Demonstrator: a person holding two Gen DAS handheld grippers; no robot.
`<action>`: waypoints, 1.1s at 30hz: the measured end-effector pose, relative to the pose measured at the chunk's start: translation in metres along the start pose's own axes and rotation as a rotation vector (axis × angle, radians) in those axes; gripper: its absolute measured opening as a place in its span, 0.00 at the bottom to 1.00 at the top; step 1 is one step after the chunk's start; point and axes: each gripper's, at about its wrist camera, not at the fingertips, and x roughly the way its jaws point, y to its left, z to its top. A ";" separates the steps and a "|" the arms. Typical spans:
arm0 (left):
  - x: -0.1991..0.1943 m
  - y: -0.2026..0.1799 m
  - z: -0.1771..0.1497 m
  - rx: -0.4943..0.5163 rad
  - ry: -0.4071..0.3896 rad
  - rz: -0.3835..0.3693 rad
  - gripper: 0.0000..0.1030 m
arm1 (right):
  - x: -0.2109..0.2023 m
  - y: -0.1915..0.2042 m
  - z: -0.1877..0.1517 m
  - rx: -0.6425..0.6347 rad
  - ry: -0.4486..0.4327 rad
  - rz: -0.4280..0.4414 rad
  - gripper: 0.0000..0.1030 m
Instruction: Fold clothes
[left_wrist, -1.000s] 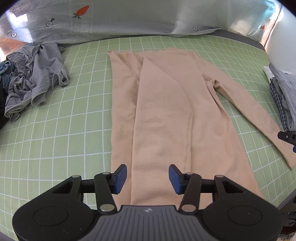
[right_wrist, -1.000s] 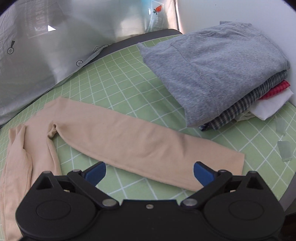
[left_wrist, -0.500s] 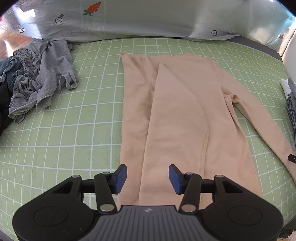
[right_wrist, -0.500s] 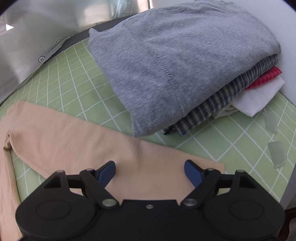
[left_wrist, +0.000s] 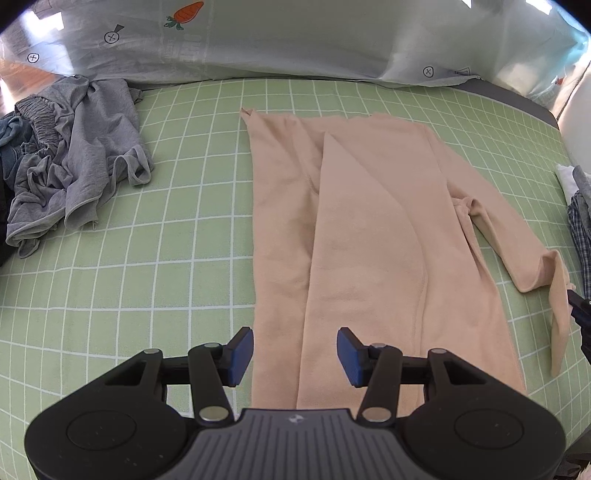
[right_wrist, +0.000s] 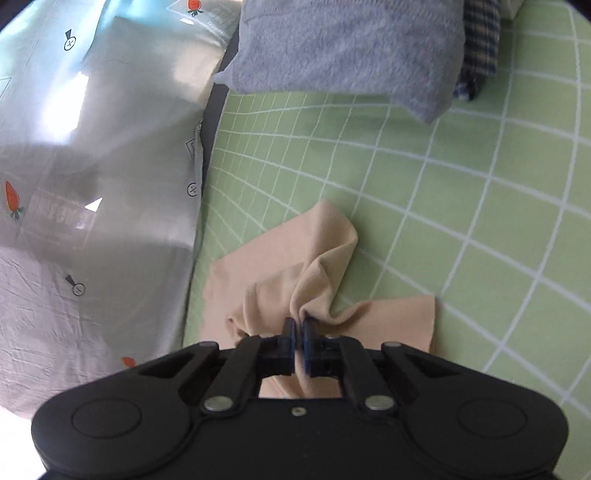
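A long beige top (left_wrist: 369, 229) lies flat on the green checked sheet (left_wrist: 155, 236), its left sleeve folded in over the body. The right sleeve (left_wrist: 517, 251) stretches out to the right, its cuff end lifted and doubled over. My right gripper (right_wrist: 299, 325) is shut on that cuff (right_wrist: 314, 280), the fabric bunched between its blue pads; its black tip (left_wrist: 580, 310) shows at the right edge of the left wrist view. My left gripper (left_wrist: 295, 350) hangs above the garment's near end, blue pads apart with nothing between them.
A crumpled grey garment (left_wrist: 74, 155) and darker clothes lie at the left. A stack of folded clothes, grey on top with plaid under it (right_wrist: 347, 48), sits at the right. A pale carrot-print pillow (left_wrist: 295, 37) runs along the far edge of the bed.
My right gripper has rolled, dropped onto the sleeve end and shut on the cuff, lifting it off the sheet. The left gripper has drifted left over the garment, jaws unchanged.
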 end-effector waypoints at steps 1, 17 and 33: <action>0.000 0.002 0.001 -0.003 -0.003 0.000 0.50 | 0.011 0.008 -0.003 0.031 0.033 0.047 0.04; -0.001 0.049 0.005 -0.187 -0.032 0.023 0.50 | 0.117 0.133 -0.061 -0.037 0.441 0.295 0.65; 0.012 -0.015 0.015 0.096 -0.091 -0.039 0.58 | 0.065 0.109 -0.040 -0.911 0.023 -0.497 1.00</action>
